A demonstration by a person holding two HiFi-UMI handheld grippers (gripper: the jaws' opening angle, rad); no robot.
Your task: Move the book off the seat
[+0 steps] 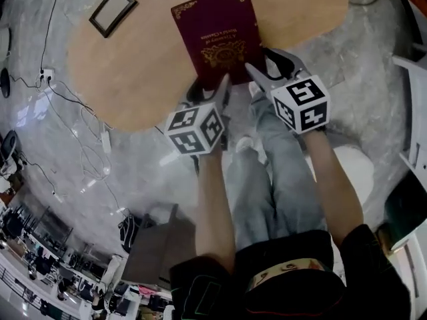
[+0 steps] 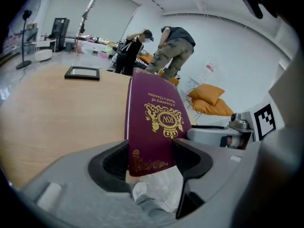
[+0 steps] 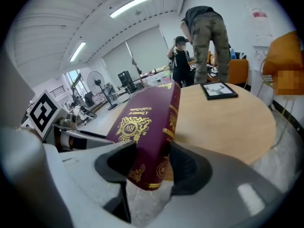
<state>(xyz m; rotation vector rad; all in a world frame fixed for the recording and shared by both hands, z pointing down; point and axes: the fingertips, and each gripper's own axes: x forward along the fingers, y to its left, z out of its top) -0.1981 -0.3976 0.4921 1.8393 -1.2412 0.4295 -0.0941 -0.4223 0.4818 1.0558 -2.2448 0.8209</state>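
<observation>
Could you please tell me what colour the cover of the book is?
The book is maroon with gold ornament; the head view shows it best.

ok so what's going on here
A person grips a maroon hardcover book by its near end with both tools: the left gripper and the right gripper each have their jaws shut on it. The book is tilted over the edge of a round wooden table, where a picture frame lies farther off.
</observation>
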